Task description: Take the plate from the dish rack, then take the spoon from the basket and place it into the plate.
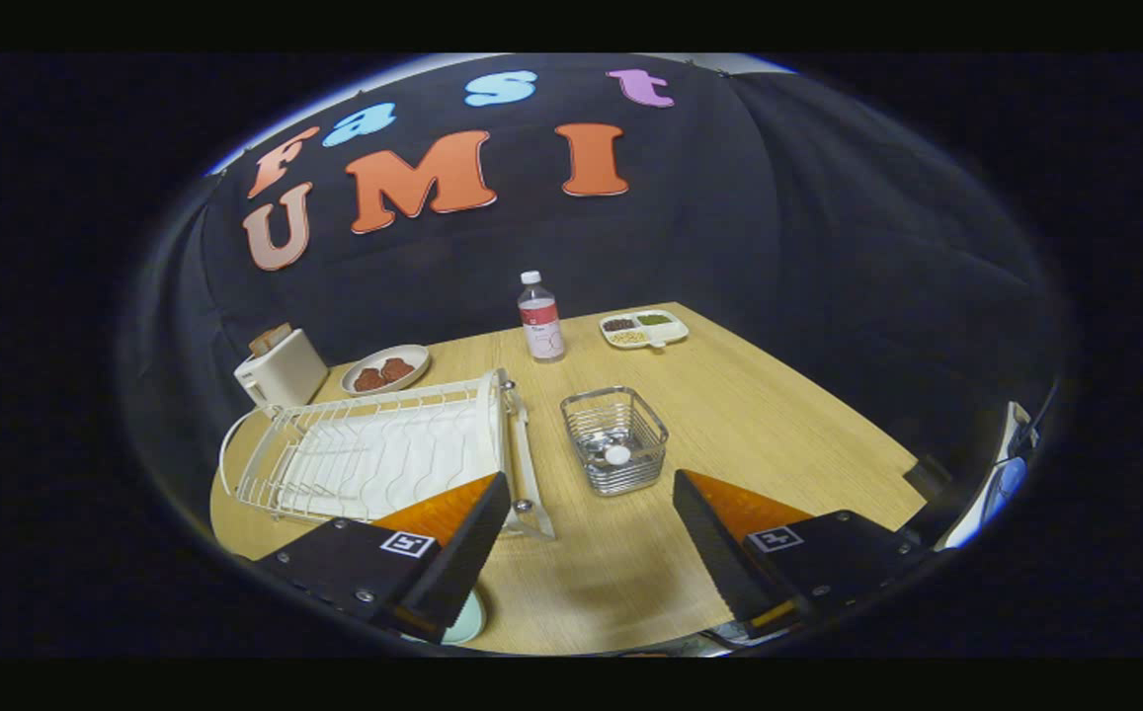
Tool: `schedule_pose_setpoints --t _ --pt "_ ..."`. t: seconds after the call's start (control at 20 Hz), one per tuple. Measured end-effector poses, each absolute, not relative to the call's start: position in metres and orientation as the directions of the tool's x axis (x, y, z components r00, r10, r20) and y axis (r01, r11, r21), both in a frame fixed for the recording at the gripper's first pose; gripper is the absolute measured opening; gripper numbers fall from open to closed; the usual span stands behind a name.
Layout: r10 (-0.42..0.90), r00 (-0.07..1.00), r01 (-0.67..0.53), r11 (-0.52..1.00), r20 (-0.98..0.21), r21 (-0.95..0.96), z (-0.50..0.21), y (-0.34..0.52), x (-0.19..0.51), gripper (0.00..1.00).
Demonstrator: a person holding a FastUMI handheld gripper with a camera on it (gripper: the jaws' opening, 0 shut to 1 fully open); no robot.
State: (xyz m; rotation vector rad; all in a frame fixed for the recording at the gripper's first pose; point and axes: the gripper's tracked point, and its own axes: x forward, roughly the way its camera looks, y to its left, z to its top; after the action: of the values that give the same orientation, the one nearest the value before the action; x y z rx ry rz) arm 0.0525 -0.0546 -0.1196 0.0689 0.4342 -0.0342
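Your gripper (591,504) has two wedge-shaped fingers (467,538) with ridged inner faces. Each dark mount carries a square black-and-white marker (407,543) and small silver screws (364,596).

The handheld two-finger gripper (591,499) hovers with its fingers (467,538) spread wide apart, angled forward and downward, gripping nothing.

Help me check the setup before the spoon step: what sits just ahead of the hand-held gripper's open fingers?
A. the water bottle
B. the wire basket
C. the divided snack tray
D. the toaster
B: the wire basket, with a small white piece in it, stands on the wooden table just ahead of the hand-held gripper, whose fingers are spread with nothing between them; the bottle and divided tray stand farther back.
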Motion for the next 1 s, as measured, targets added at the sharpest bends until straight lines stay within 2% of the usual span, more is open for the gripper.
schedule_pose_setpoints --t 0.25,0.65,0.7,0.85,0.95,1.0 --pt "-0.026 0.924 0.051 0.997 -0.381 0.056 -0.127 -0.066 0.083 0.99" --pt "-0.006 0.95 -0.003 1.0 -0.312 -0.03 -0.142 -0.061 0.107 0.6" --pt "-0.012 0.95 0.002 0.999 -0.311 -0.034 -0.146 -0.062 0.109 0.5" --pt "-0.016 0.953 0.009 1.0 -0.304 -0.026 -0.152 -0.061 0.112 0.37" --pt "-0.014 0.952 0.009 1.0 -0.305 -0.02 -0.152 -0.059 0.113 0.22" --pt "-0.011 0.953 0.005 1.0 -0.303 -0.019 -0.151 -0.058 0.113 0.21"
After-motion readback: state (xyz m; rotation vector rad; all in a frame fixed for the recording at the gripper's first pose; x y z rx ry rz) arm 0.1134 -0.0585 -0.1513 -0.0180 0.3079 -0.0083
